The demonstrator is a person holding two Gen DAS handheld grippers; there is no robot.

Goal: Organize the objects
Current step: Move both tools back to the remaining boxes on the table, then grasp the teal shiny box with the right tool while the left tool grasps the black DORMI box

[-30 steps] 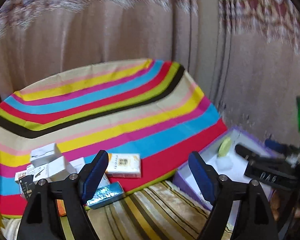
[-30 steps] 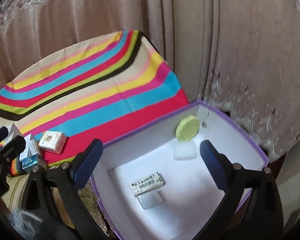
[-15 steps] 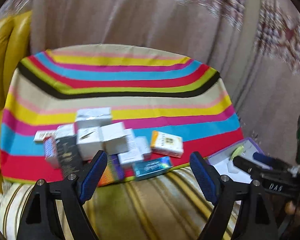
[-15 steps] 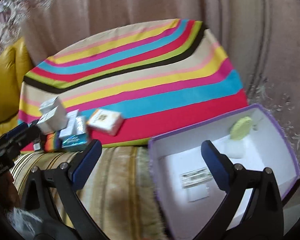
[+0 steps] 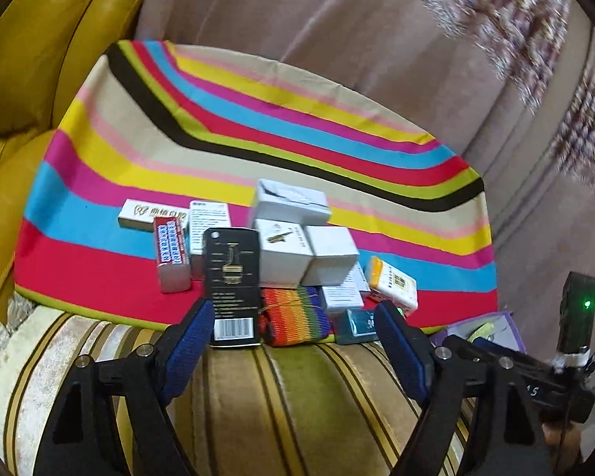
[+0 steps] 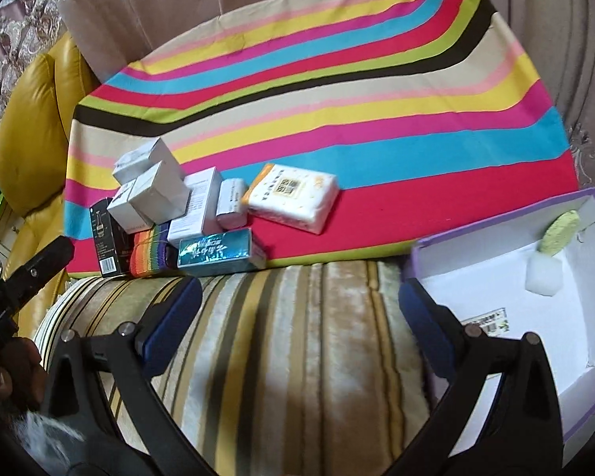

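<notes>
A pile of small boxes lies at the near edge of a striped cloth (image 5: 258, 127): a black box (image 5: 231, 277), white boxes (image 5: 297, 250), a red-and-white box (image 5: 171, 254), a rainbow striped pack (image 5: 295, 317), a shiny blue box (image 6: 218, 254) and an orange-and-white tissue pack (image 6: 293, 196). My left gripper (image 5: 293, 349) is open and empty just in front of the pile. My right gripper (image 6: 297, 325) is open and empty over the striped cushion, left of a purple-rimmed white box (image 6: 496, 234) holding a green disc (image 6: 557, 236), a white block and a labelled item.
The cloth lies on a sofa with a striped velvet cushion (image 6: 297, 357) in front. A yellow leather armrest (image 5: 31, 59) rises at the left. Pink curtains (image 5: 377, 39) hang behind. The right gripper body shows at the right of the left wrist view (image 5: 535, 369).
Both grippers have swung left. The pile of boxes has come to the centre of the left view. The purple box has slid to the right edge of the right view.
</notes>
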